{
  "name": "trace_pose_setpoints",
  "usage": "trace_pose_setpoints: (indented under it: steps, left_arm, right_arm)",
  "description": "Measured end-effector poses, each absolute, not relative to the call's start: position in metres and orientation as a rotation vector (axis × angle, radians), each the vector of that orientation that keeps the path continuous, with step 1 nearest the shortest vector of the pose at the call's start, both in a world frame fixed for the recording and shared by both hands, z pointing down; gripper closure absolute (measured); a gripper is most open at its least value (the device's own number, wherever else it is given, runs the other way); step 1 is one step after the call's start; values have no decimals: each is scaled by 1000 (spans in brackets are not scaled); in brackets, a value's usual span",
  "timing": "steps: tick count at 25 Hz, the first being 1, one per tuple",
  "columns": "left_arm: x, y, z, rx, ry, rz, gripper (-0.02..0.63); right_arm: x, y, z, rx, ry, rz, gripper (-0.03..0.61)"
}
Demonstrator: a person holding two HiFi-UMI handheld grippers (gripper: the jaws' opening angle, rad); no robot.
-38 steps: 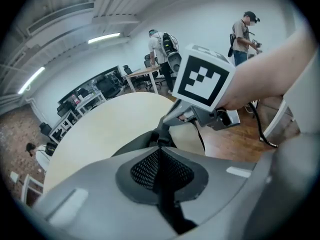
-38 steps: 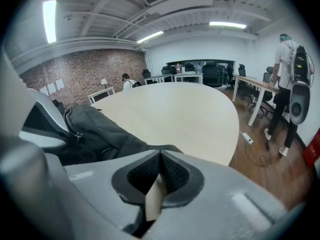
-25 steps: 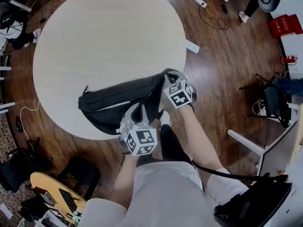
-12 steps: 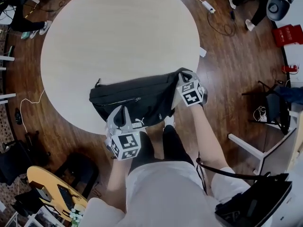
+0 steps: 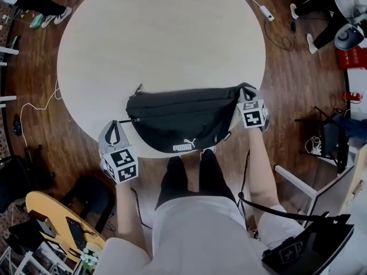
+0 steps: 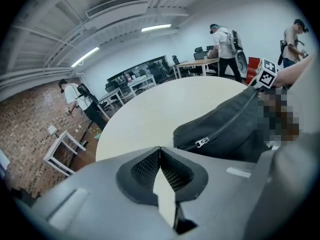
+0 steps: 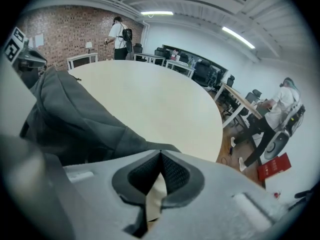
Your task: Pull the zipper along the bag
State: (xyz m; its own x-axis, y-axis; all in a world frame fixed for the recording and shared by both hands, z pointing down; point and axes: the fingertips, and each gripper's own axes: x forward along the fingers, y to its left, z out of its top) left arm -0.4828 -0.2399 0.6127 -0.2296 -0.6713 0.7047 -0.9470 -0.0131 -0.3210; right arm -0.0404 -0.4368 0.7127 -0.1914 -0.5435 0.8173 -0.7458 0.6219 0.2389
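A black waist bag [image 5: 183,122] lies stretched along the near edge of the round pale table [image 5: 160,39]. My left gripper [image 5: 113,125] is shut just past the bag's left end, and a thin dark pull cord runs from that end to its tips. In the left gripper view the silver zipper slider [image 6: 202,142] sits at the bag's left end, a little right of the closed left gripper [image 6: 160,149]. The zipper line runs closed toward the far end. My right gripper [image 5: 245,89] is shut on the bag's right end, where the fabric [image 7: 70,119] tapers into the right gripper [image 7: 160,154].
The table edge runs just under the bag, with the person's legs below it. On the wooden floor lie a power strip [image 5: 266,11] with cables and a yellow guitar [image 5: 57,225]. A red box [image 5: 352,56] is at the right. People stand at desks in the background.
My left gripper has swept left along the bag's front to beyond its left end. The bag now lies drawn out straight. My right gripper has kept its hold at the right end.
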Motion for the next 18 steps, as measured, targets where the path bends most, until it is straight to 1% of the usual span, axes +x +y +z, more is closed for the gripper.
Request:
trace_pose_setpoints:
  steps: [3, 7, 10, 12, 14, 18]
  left_arm:
    - [-514, -243, 633, 1662, -1922, 1118, 595]
    - [-531, -256, 663, 1689, -1898, 1247, 597]
    - [-573, -249, 682, 1546, -1955, 1295, 598]
    - [-599, -240, 678, 1483, -2020, 1185, 598]
    - [-605, -238, 662, 1515, -2063, 1079, 598]
    - [-568, -244, 627, 1690, -2063, 825, 597]
  right_arm:
    - [-41, -437, 712, 1049, -1847, 247, 594]
    - [-34, -438, 714, 1066, -1818, 266, 594]
    - [-34, -439, 713, 1069, -1809, 264, 594]
    - [-34, -439, 714, 1087, -1813, 262, 594]
    - [-34, -441, 714, 1114, -1820, 271, 594]
    - [-33, -442, 711, 1154, -1846, 328, 590]
